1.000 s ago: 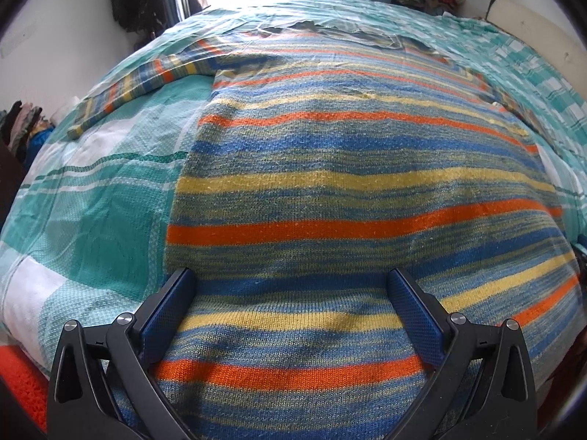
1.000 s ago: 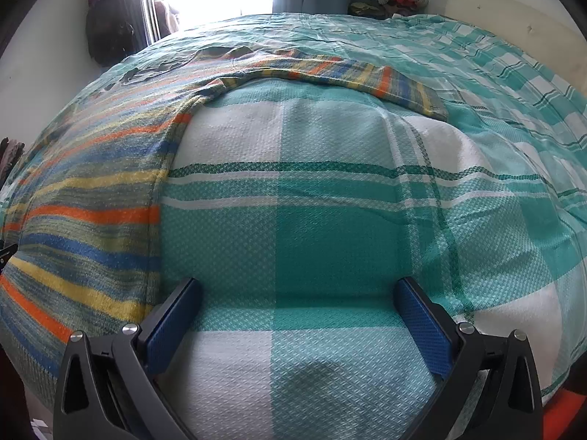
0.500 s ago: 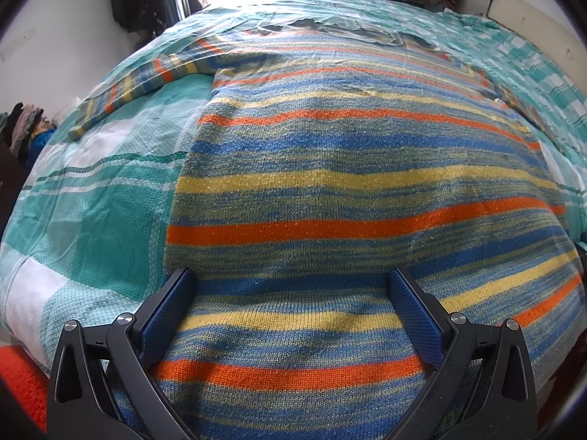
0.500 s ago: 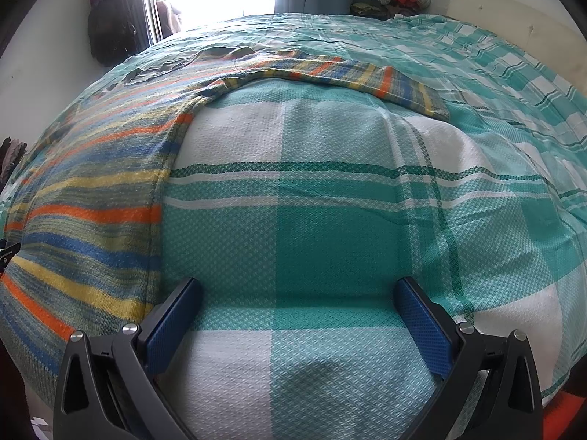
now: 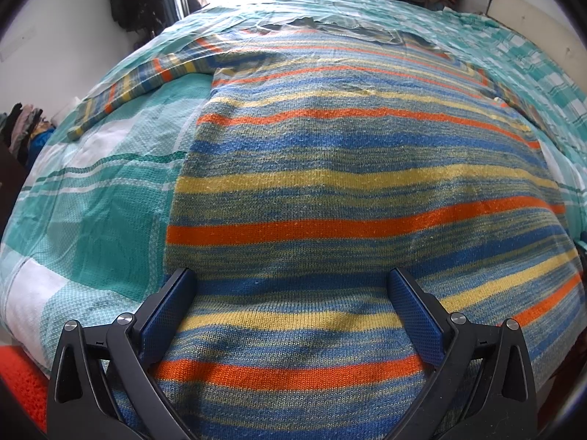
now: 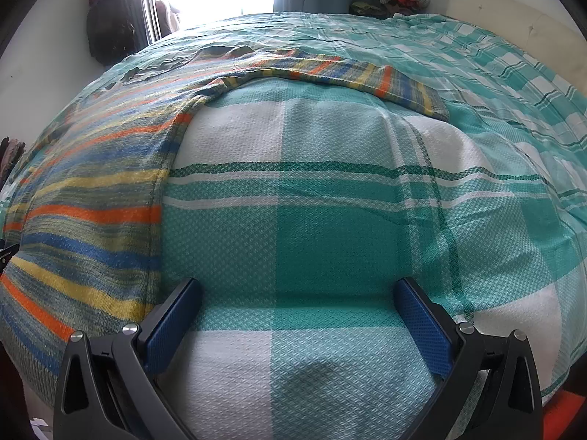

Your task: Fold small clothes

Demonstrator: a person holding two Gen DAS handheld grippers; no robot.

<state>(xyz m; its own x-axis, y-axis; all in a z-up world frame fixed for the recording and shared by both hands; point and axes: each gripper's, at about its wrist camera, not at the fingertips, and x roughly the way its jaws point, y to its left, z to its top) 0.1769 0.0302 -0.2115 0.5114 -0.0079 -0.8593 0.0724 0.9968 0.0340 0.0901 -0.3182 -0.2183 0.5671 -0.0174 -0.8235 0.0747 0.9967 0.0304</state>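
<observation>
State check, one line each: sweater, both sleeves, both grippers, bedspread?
striped sweater: spread flat, unfolded, hem toward the camera
left sleeve: stretched out sideways, not folded in
right sleeve: stretched out sideways, not folded in
left gripper: jaws open, over the sweater hem, empty
right gripper: jaws open, over bare bedspread, empty
checked bedspread: smooth, lightly creased

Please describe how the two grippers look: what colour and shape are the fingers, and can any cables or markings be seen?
Both look alike. The left gripper and right gripper have black, curved plastic fingers with triangular cut-outs near the base and round silver screws at the joints. Each finger carries a flat blue pad with a fine textured surface. No cables, labels, sleeves or hands are visible.
</observation>
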